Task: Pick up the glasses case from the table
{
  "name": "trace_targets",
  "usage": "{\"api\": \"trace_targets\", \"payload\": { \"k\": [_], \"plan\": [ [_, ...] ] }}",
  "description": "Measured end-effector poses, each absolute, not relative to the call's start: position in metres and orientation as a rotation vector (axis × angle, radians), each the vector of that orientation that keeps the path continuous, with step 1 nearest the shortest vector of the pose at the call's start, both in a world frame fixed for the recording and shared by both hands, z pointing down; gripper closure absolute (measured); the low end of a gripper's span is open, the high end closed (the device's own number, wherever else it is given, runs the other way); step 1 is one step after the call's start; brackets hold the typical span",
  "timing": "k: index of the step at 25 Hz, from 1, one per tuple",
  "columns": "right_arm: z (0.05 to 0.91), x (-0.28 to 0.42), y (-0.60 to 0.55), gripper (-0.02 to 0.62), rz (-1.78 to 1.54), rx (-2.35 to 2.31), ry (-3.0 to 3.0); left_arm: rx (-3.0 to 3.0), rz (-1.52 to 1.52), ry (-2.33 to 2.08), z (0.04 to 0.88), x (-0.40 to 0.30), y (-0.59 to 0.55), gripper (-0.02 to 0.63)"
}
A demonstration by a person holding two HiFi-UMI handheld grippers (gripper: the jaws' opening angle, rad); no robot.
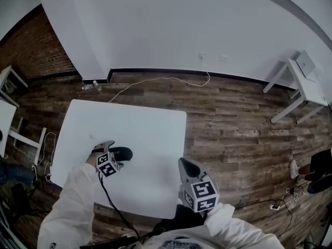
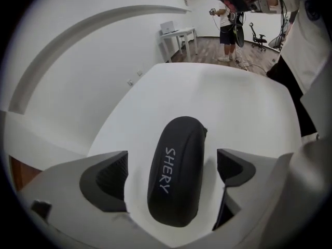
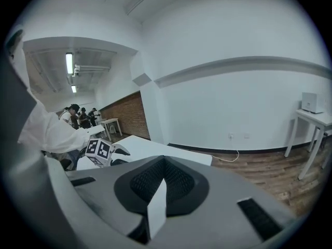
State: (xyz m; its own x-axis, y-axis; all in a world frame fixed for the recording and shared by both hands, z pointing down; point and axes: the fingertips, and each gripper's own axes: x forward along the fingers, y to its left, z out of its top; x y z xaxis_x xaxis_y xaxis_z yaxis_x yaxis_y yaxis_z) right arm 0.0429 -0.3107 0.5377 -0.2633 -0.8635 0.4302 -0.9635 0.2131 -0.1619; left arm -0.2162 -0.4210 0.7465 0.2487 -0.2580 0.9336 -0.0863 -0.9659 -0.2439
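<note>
On one white table (image 1: 150,134), in the head view, one case (image 1: 122,153) is straddled by the down-tilted left gripper (image 1: 106,150), whose view shows jaws spread, untouching, while the right gripper (image 1: 188,166) is seen level, clenched, empty.

The glasses case (image 2: 176,139) is showing a matt black, smooth shell. The desk (image 1: 129,128) is showing a smooth white matt top. The left claw (image 2: 170,174) is showing a matt grey plastic body and dark ribbed pads (image 2: 106,180). The floor (image 1: 233,134) is showing dark wood planks. The far left wall (image 1: 31,51) is showing rough brick. The sleeve (image 1: 72,206) is looking like white cloth.
</note>
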Motion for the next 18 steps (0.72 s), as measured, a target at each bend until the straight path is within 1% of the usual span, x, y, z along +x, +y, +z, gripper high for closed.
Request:
{"api": "trace_targets", "payload": {
  "k": [3,4,7,9,12,15,18],
  "plan": [
    [0.538,0.052,-0.310,0.590,0.591,1.751,-2.216,-2.366,-1.887,0.256,0.767,-0.216,-0.426,0.057],
    [0.538,0.052,-0.310,0.589,0.590,1.754,-2.212,-2.367,-1.909,0.241,0.770,-0.217,-0.426,0.086],
    [0.540,0.055,-0.311,0.589,0.583,1.768,-2.197,-2.407,-1.970,0.206,0.773,-0.217,-0.422,0.120],
    [0.540,0.055,-0.313,0.589,0.580,1.771,-2.193,-2.427,-1.979,0.192,0.773,-0.215,-0.418,0.187],
    [0.540,0.047,-0.317,0.589,0.578,1.745,-2.217,-2.429,-1.955,0.213,0.771,-0.215,-0.414,0.209],
    [0.540,0.034,-0.321,0.589,0.569,1.710,-2.253,-2.546,-1.923,0.337,0.756,-0.217,-0.409,0.224],
    [0.541,0.022,-0.321,0.589,0.572,1.668,-2.289,-2.731,-1.786,0.602,0.713,-0.211,-0.408,0.230]
  ]
}}
